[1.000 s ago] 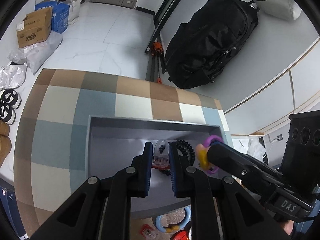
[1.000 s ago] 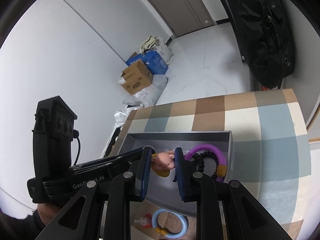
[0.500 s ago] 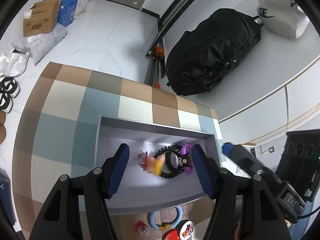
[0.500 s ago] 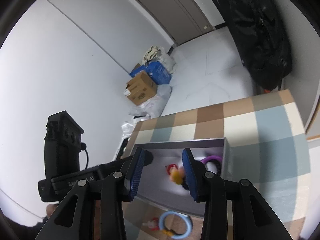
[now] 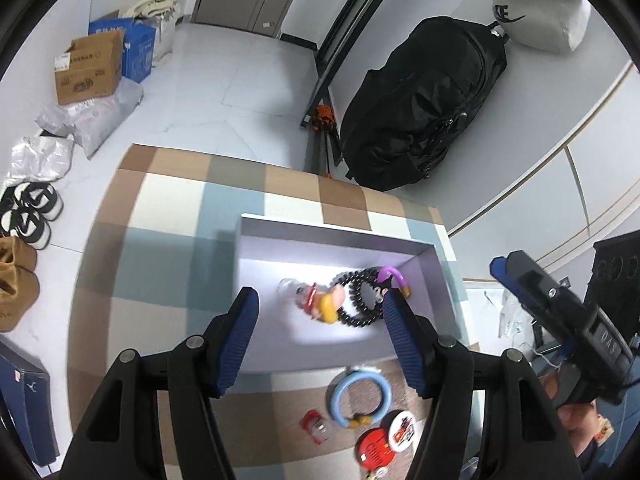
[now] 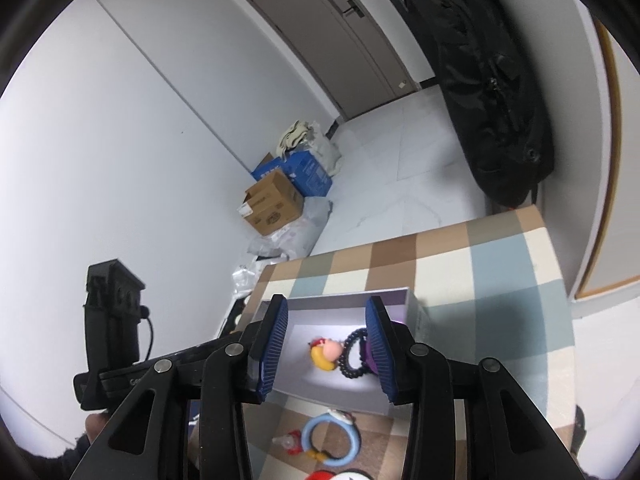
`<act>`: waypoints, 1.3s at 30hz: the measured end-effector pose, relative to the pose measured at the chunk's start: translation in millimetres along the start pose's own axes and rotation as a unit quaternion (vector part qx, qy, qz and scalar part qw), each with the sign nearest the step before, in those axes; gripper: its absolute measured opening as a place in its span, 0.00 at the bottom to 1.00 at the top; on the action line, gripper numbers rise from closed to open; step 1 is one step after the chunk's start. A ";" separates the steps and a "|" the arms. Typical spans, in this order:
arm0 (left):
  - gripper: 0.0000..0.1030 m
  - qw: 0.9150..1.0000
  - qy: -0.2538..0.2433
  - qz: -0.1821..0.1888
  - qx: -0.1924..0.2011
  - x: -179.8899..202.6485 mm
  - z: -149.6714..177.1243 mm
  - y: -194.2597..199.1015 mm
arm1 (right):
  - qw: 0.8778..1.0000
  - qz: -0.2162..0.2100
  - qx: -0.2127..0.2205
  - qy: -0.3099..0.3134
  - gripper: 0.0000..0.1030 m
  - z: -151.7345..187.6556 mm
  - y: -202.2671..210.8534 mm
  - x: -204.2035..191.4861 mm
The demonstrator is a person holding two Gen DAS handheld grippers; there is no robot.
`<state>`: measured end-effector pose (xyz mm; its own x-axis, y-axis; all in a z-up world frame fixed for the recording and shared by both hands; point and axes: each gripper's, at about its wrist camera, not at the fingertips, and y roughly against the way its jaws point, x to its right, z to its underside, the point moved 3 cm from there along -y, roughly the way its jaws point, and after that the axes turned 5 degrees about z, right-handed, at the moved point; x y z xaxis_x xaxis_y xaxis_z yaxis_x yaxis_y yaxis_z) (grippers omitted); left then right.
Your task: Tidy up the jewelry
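both grippers, left (image 5: 320, 336) and right (image 6: 327, 350), hang empty above the box (image 5: 340, 236), fingers just parted, doll (image 5: 329, 306) and beads (image 5: 362, 300) inside

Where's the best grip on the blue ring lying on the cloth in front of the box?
Probably the plain blue band of the blue ring, from straight above, one finger inside the loop and one outside. It lies flat on the checked cloth, so the sides offer no edge. Avoid the yellow charm end near the red badge, which crowds it.

Left wrist view: high, angled steeply down. Right wrist view: shallower, facing door. Shared: grey tray (image 5: 336, 236) (image 6: 348, 296) on checkered tabletop (image 5: 168, 248) (image 6: 500, 280).
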<state>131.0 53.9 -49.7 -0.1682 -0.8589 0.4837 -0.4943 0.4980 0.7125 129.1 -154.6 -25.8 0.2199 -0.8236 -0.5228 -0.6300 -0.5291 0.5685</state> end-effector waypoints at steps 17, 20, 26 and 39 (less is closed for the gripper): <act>0.58 0.999 -0.037 -0.029 -0.006 -4.1 38.4 11.7 | 0.999 0.031 -0.004 0.012 0.73 26.6 19.6 10.6; 0.58 0.999 -0.041 -0.032 -0.009 -3.0 43.7 11.9 | 0.999 0.036 -0.011 0.016 0.76 33.9 20.4 12.4; 0.66 0.998 -0.052 -0.039 -0.015 -0.9 52.2 10.9 | 0.999 0.041 -0.020 0.028 0.81 45.3 21.7 9.5; 0.68 0.994 -0.093 -0.052 -0.039 7.1 71.6 1.4 | 0.997 0.050 -0.047 0.047 0.98 64.7 18.7 4.6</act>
<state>68.0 40.0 -81.7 -0.2784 -0.9095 0.3088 -0.4501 0.4076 0.7945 70.2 -155.1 -58.6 0.2317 -0.8860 -0.4017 -0.5809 -0.4572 0.6734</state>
